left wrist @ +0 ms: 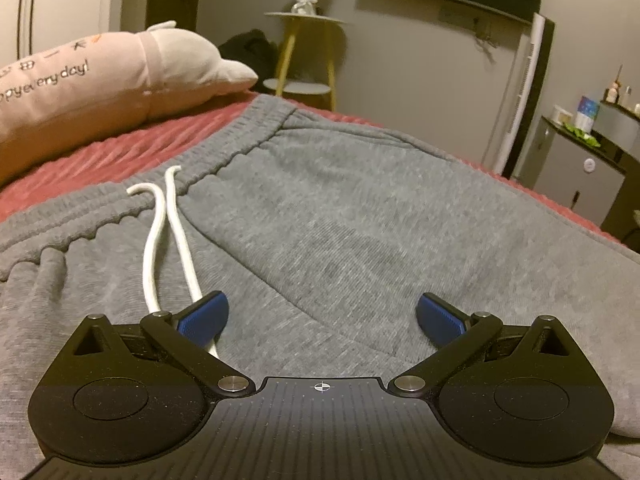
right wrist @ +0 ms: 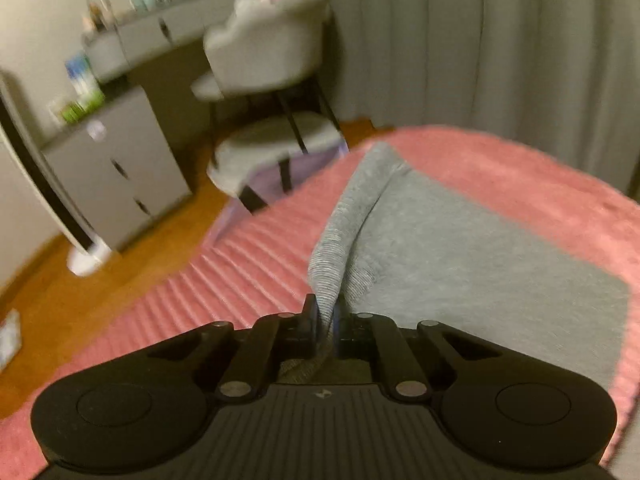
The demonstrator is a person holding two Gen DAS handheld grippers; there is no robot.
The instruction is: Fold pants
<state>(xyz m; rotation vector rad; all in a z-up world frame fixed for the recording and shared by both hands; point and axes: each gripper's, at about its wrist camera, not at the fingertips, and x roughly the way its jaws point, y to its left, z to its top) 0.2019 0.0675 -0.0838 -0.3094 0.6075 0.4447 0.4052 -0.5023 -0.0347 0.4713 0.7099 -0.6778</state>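
The right claw [right wrist: 325, 320] is clamped on a raised fold of the grey pants [right wrist: 460, 256], which lie across the pink bed cover [right wrist: 248, 272] toward its far edge. The left claw [left wrist: 322, 318] stands wide over the waistband area, one pad touching, it seems, the white drawstring [left wrist: 160, 240]. A pillow [left wrist: 100, 76] beyond reads "every day!".

Readable text appears only in the left wrist view, on the pink plush pillow [left wrist: 100, 80] lying at the upper left. Dark stitched lettering reads "ppy every day!", its opening letters cut off at the frame edge; the characters stitched above it are illegible.
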